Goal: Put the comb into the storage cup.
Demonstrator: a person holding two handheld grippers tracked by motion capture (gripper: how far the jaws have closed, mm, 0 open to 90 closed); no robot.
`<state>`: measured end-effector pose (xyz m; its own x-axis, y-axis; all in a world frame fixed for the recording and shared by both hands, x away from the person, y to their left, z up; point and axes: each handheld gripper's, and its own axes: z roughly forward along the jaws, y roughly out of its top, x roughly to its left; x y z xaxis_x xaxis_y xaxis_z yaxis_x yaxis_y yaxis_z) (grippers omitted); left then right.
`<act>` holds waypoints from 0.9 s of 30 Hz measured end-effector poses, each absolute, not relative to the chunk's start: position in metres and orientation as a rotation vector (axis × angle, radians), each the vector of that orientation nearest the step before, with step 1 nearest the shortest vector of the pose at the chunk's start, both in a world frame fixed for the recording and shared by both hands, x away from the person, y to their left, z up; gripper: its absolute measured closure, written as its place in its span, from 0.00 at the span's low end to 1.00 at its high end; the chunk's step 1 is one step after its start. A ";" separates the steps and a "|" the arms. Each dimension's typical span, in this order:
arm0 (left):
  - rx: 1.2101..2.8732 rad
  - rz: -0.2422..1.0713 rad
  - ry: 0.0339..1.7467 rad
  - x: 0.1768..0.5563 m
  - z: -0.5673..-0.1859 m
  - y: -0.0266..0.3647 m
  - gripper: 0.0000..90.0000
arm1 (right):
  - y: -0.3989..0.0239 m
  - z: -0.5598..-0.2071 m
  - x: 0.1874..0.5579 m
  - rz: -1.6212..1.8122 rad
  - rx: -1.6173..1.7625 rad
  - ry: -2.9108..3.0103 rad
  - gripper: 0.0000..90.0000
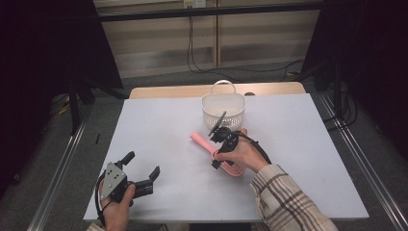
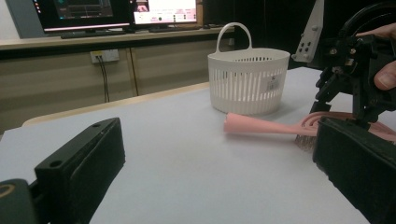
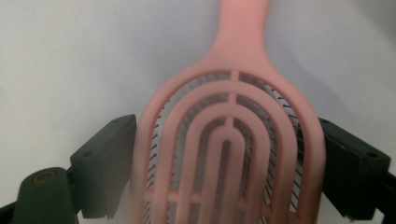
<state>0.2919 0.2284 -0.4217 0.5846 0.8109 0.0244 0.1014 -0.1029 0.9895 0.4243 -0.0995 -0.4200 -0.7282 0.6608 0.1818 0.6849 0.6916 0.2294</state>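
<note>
While the right hand-held gripper (image 3: 229, 177) straddles the pink vented plastic hairbrush (image 3: 229, 140) lying mid-counter, near the white slotted basket (image 1: 223, 109), contact looks unconfirmed; its curved edges could slip. Left hand-held gripper (image 1: 142, 172) rests open, empty.

Left black two-jaw gripper (image 1: 142, 167) sits near-left on the table, jaws wide apart, held by the left hand (image 1: 117, 204). Right black two-jaw gripper (image 1: 217, 154) is mid-table, tilted down, jaws straddling the pink vented hairbrush (image 3: 229, 154).

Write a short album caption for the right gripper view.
Open tool straddling a pink hairbrush on the white table.
</note>
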 end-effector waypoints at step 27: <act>1.580 0.721 0.790 0.292 -0.422 0.229 0.03 | -0.093 -0.419 0.422 -0.284 -1.091 -2.841 0.20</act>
<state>0.2920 0.2289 -0.4215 0.5819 0.8129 0.0258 0.1000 -0.1030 0.9896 0.4225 -0.0927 -0.4186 -0.7422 0.6543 0.1451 0.6700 0.7285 0.1424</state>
